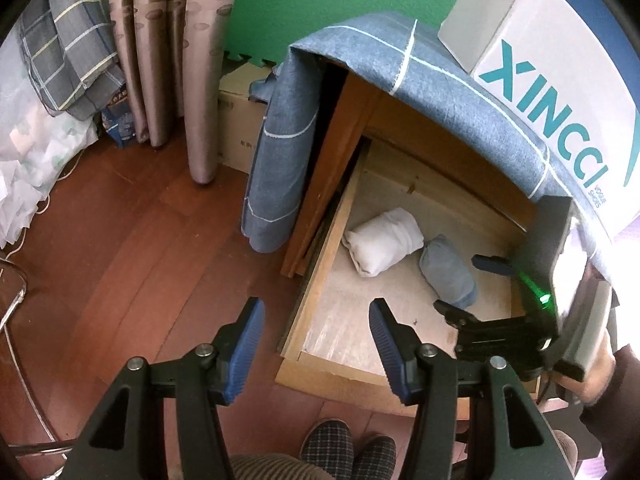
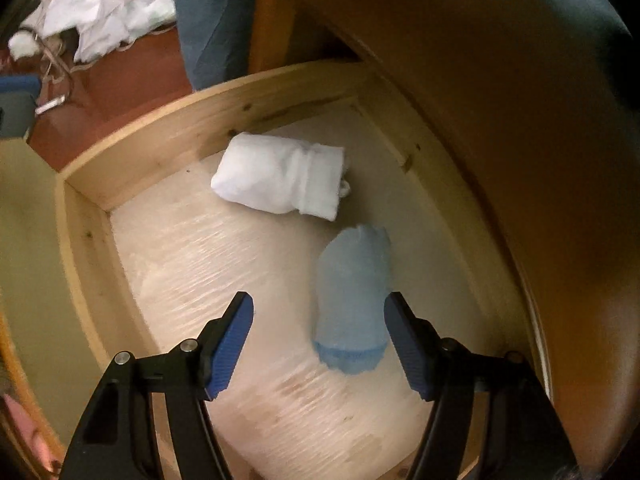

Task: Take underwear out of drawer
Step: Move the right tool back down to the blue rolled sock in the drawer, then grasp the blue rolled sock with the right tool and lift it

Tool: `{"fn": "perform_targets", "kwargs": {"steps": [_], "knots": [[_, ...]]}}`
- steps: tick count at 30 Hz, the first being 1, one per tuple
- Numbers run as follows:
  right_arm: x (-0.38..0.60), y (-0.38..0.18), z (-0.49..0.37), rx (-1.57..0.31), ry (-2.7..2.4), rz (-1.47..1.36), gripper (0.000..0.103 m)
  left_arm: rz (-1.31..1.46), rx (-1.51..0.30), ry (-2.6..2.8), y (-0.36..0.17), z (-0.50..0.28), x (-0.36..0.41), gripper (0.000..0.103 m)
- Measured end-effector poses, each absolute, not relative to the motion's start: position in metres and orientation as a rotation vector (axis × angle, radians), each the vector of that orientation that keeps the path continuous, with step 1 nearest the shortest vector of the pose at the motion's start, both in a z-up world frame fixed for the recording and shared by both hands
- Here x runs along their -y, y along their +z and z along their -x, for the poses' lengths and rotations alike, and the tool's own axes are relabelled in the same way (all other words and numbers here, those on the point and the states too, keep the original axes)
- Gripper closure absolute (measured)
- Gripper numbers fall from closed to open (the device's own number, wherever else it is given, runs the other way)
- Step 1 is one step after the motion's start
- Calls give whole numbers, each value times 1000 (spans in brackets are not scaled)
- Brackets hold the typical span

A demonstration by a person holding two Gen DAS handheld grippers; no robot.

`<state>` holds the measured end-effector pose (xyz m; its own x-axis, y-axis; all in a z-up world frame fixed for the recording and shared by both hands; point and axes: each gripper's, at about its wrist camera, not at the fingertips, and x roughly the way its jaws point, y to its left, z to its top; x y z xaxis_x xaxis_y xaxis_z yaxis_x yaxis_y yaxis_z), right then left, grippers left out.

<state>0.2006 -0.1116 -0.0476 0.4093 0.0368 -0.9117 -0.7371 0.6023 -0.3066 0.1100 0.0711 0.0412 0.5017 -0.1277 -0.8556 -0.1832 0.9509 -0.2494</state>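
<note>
The wooden drawer (image 1: 316, 272) is pulled open. On its pale bottom lie a rolled white underwear (image 1: 382, 240) and a rolled light blue underwear (image 1: 448, 272). In the right wrist view the white roll (image 2: 280, 178) lies by the far wall and the blue roll (image 2: 352, 300) lies nearer. My right gripper (image 2: 320, 308) is open inside the drawer, its right finger (image 2: 404, 336) beside the blue roll's near end. It also shows in the left wrist view (image 1: 472, 280). My left gripper (image 1: 316, 316) is open and empty above the drawer's front left corner.
A blue checked cloth (image 1: 280, 152) hangs over the cabinet top, with a white shoe box (image 1: 552, 68) on it. Cardboard boxes (image 1: 240, 120), curtains (image 1: 172, 60) and bedding stand on the wooden floor (image 1: 132, 240) to the left. Slippered feet (image 1: 344, 448) are below.
</note>
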Motion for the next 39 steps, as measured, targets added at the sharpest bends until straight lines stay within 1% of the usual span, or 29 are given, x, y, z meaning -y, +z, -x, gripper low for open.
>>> {"fn": "perform_targets", "kwargs": {"steps": [4,8,16,24,25,27,29,30,34,37,39], "knots": [[106,-64,-205,-1056,549,834,41,340,-1047,35,41,-110,-73,47],[106,-75,-214,-1055,534,846,37,344,-1046,32,39,-111,-73,47],[113,-86,-237,-1061,489,836,38,353,-1042,29,39,-112,-74,47],[112,-95,-238,-1039,496,886,39,363,-1042,27,38,-113,-76,47],[113,-95,-238,-1040,499,881,40,366,-1043,27,38,-113,-76,47],[116,-93,-238,-1052,495,866,47,370,-1043,27,37,-114,-76,47],[122,-92,-234,-1060,495,852,57,373,-1042,26,36,-114,-76,47],[125,-90,-232,-1066,499,842,59,376,-1041,25,37,-114,-77,47],[138,-83,-228,-1120,524,777,60,378,-1038,23,37,-113,-76,47],[140,-91,-227,-1128,512,811,57,380,-1037,24,37,-113,-77,47],[142,-95,-228,-1125,513,821,56,379,-1036,25,37,-113,-77,47]]}}
